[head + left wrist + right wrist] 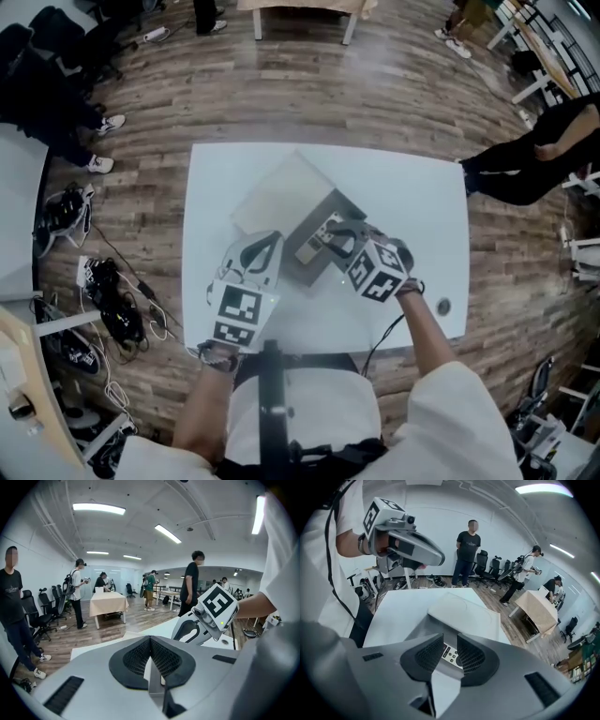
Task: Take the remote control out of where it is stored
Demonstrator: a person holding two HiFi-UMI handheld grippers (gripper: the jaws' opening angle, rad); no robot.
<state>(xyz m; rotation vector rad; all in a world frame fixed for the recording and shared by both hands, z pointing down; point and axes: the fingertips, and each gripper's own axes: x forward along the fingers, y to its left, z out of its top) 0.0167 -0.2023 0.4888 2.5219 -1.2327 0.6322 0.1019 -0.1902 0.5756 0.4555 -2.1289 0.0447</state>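
Observation:
An open box lies on the white table point(412, 202), with its pale lid point(281, 192) folded back and a grey inner tray point(336, 208). The silver remote control point(307, 249) lies in the tray. My right gripper point(333, 236) hangs over the tray, pointing steeply down. In the right gripper view its jaws point(450, 641) stand open, with the remote's buttons point(451, 654) showing in the gap and the pads not pressing on it. My left gripper point(272, 240) hovers at the tray's left edge. Its jaws point(150, 640) are shut on nothing.
A small round fitting point(442, 306) sits in the table near its right front corner. Cables and shoes point(103, 300) litter the floor on the left. Several people stand around the room, one in black point(466, 555) beyond the table's far end. A cloth-covered table point(108, 604) stands further off.

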